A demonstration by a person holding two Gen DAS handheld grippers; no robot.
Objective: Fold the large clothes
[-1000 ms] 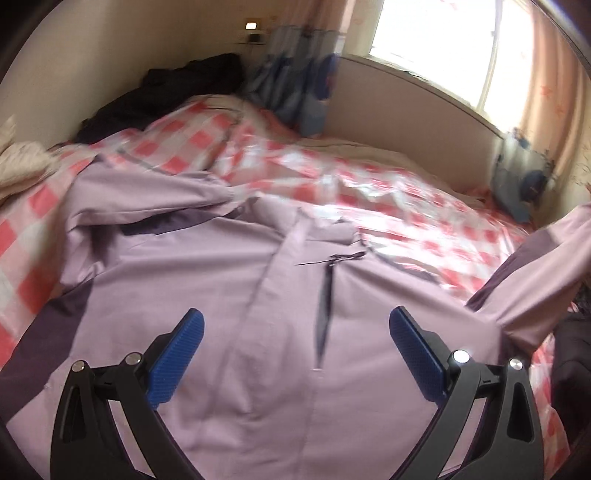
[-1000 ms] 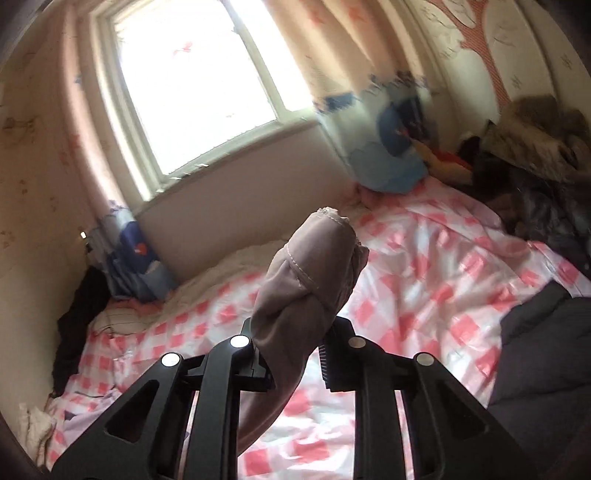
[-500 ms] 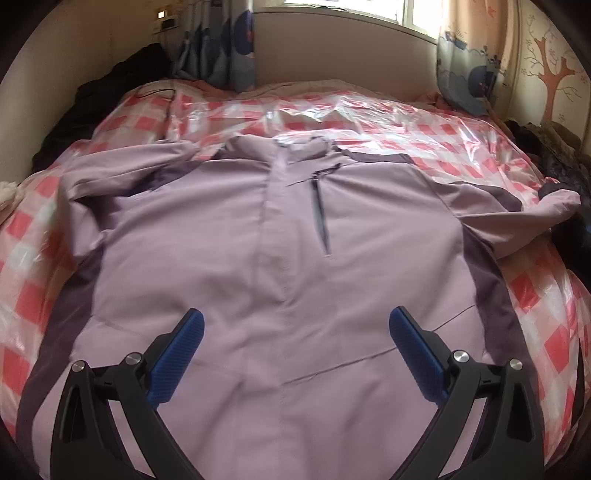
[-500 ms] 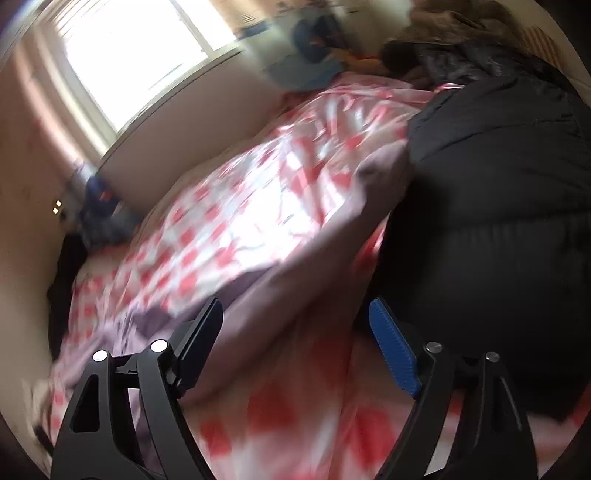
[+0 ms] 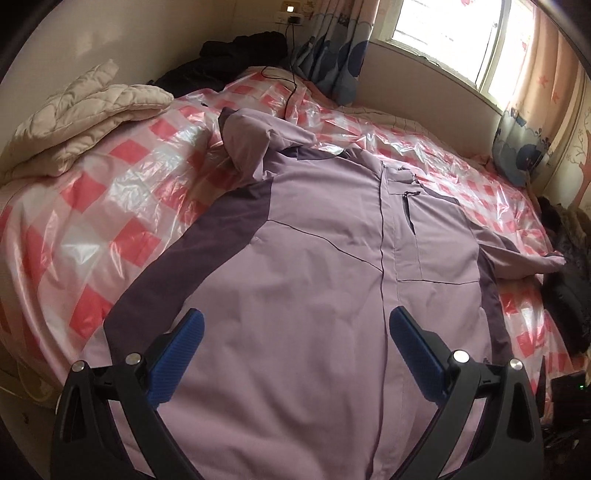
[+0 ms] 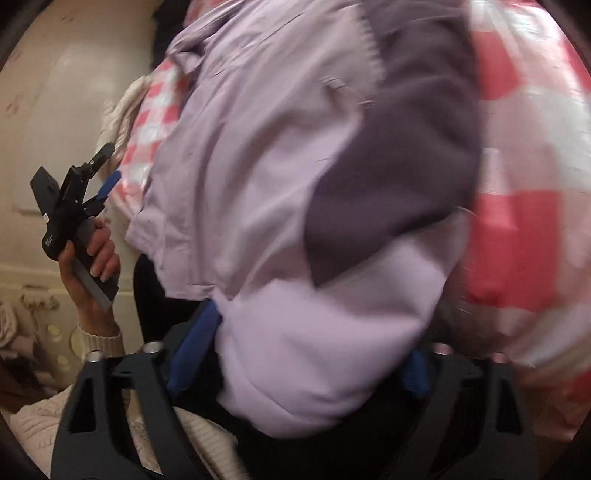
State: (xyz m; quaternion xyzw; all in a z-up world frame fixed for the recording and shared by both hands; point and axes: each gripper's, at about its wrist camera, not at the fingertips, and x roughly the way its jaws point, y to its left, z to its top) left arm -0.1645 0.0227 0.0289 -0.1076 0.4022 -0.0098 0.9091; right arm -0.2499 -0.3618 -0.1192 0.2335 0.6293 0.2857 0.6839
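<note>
The jacket (image 5: 332, 266) looks soft, floppy and big; grab it at the hem or a sleeve. The left claw (image 5: 293, 354) hangs wide open over it, holding nothing; the right claw (image 6: 295, 354) is closing with the hem between its jaws.

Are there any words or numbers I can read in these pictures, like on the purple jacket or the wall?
No words or numbers can be read.
Purple jacket: no label or brand shows.
Wall outlet by the lit switch: too small to tell.
Small white sticker on the left hand-held gripper: too blurred to read.
</note>
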